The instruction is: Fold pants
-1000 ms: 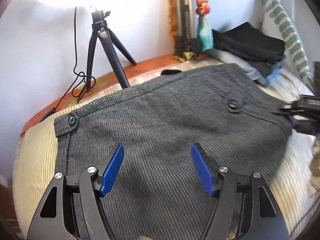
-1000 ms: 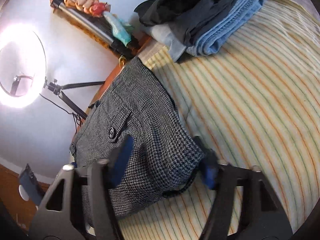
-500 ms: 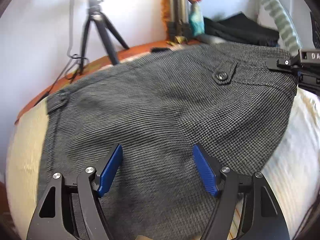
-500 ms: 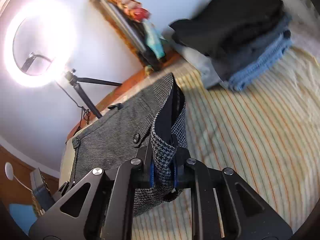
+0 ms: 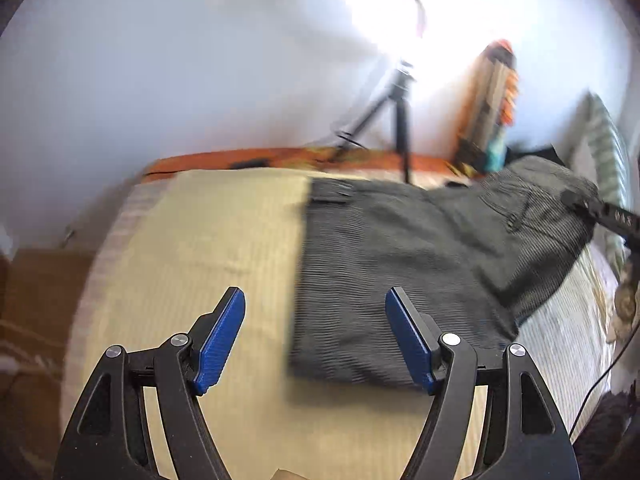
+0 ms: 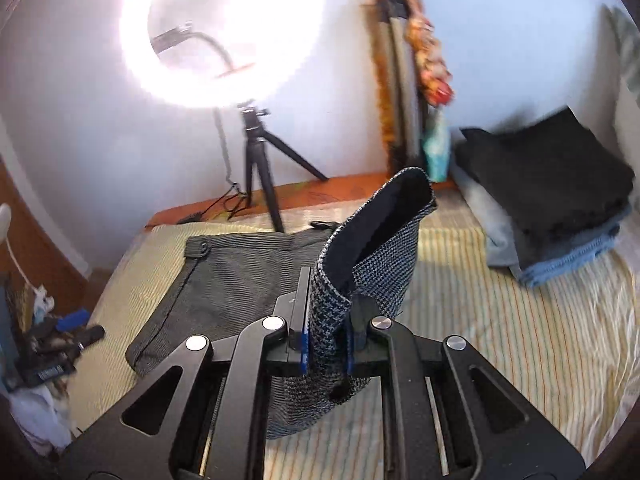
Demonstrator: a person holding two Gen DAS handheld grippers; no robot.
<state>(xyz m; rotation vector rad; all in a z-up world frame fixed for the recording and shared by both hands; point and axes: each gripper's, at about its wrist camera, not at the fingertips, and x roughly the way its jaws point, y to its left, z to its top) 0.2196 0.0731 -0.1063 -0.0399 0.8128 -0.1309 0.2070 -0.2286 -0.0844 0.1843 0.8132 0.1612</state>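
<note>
Grey houndstooth pants (image 5: 420, 264) lie folded on a striped bed (image 5: 208, 248). My left gripper (image 5: 316, 340) is open and empty, held above the pants' near left edge and the bare bedding. My right gripper (image 6: 328, 344) is shut on the right edge of the pants (image 6: 372, 256) and lifts it, so the fabric stands up and its dark inside shows. The rest of the pants lies flat to the left (image 6: 240, 280). The right gripper also shows at the right of the left wrist view (image 5: 608, 216).
A ring light (image 6: 224, 28) on a black tripod (image 6: 256, 168) stands behind the bed on an orange ledge. A stack of folded clothes (image 6: 552, 200) sits at the back right. Clutter (image 6: 52, 344) lies off the bed's left side. A striped pillow (image 5: 604, 160) is far right.
My right gripper closed on the pants' right edge and has raised it. My left gripper has swung back and to the left, off the middle of the pants, still open.
</note>
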